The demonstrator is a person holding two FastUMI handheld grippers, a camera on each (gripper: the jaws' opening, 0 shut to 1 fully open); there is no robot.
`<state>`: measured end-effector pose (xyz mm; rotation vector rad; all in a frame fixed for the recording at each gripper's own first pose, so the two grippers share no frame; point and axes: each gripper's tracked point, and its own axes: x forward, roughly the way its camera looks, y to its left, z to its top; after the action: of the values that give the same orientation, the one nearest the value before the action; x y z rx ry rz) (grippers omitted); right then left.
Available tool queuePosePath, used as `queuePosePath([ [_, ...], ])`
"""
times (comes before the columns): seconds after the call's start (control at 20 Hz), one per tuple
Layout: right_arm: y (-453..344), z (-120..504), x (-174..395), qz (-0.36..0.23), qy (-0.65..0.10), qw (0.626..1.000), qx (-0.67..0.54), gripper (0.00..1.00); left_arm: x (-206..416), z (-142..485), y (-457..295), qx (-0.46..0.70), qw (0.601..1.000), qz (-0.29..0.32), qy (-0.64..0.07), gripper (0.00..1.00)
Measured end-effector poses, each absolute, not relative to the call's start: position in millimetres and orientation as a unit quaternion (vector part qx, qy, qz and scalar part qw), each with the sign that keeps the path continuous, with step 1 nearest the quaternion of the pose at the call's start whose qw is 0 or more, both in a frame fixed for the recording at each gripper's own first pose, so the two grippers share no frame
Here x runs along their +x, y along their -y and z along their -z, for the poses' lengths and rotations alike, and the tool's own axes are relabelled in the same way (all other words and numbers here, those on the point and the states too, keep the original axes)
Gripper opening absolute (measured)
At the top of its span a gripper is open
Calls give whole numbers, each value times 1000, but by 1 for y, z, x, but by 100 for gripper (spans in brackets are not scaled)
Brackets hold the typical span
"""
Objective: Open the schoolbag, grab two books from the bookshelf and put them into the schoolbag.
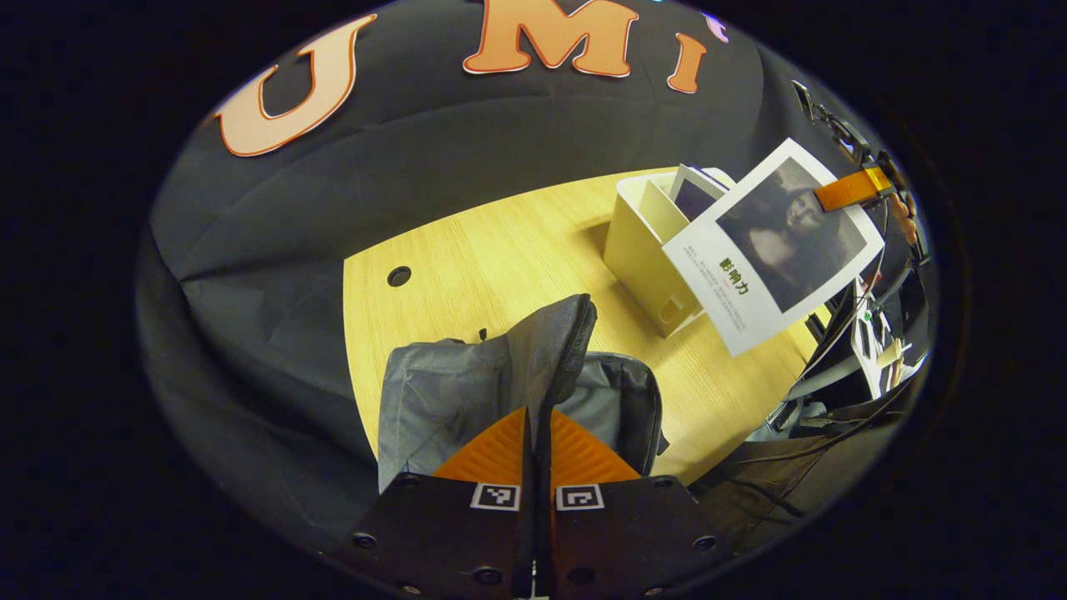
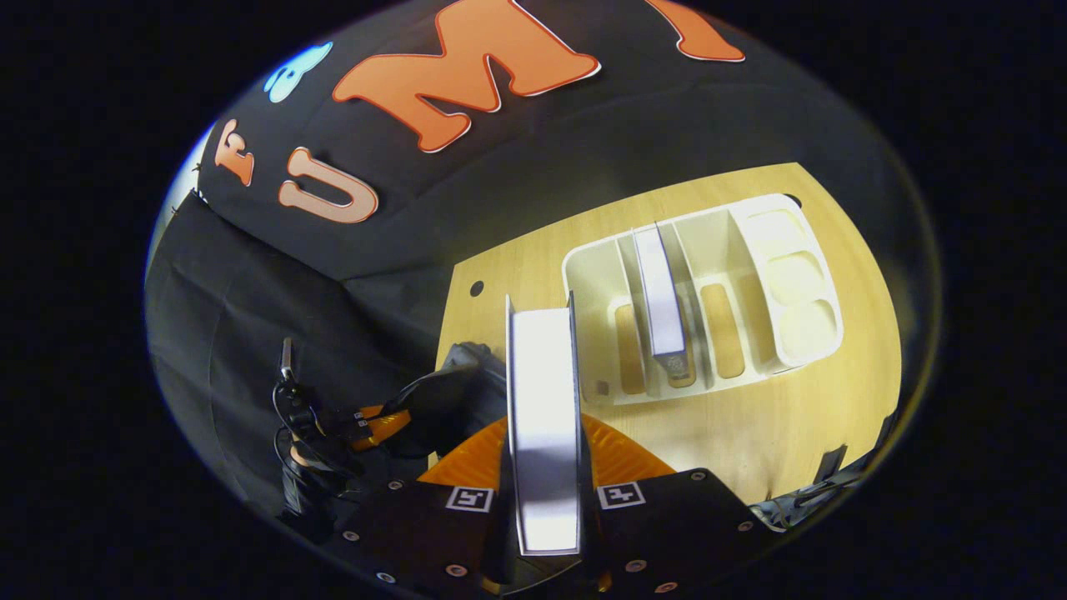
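Schoolbag (image 1: pixel 467 392): grey, on the wooden bench (image 1: pixel 500 250), low centre in the left gripper view, main flap raised on edge. Left hand-held gripper (image 1: pixel 538 442) has its orange fingers nearly together, pinching that flap's zipper edge between them. In the right gripper view the bag's dark edge (image 2: pixel 467 358) sits at 9 o'clock of the held book, with the left hand-held gripper's orange finger (image 2: pixel 379 425) on it.

Book (image 2: pixel 543 417): white-covered, clamped upright between the right hand-held gripper (image 2: pixel 546 492) fingers, page edges toward the camera. In the left gripper view the same book (image 1: pixel 771 246) hangs at 2 o'clock, tilted, cover with a dark photo facing the camera, an orange finger (image 1: pixel 850 190) at its top corner.

Second book (image 2: pixel 663 304) stands on edge in a middle slot of the white bookshelf (image 2: pixel 800 283), at 1 o'clock of the held book. Bookshelf rests on the bench, well apart from the bag. In the left gripper view the bookshelf (image 1: pixel 642 242) is partly behind the held book.

Cables and equipment (image 1: pixel 867 350) off the bench edge at 3 o'clock.
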<state>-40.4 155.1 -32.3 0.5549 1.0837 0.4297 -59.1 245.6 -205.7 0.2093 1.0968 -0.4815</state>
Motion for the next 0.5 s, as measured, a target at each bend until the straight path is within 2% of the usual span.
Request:
queuePosePath([
  [0.5,-211,66,-67,-227,-502,769,325,31,-59,201,-219,70,823,243,-508,1],
])
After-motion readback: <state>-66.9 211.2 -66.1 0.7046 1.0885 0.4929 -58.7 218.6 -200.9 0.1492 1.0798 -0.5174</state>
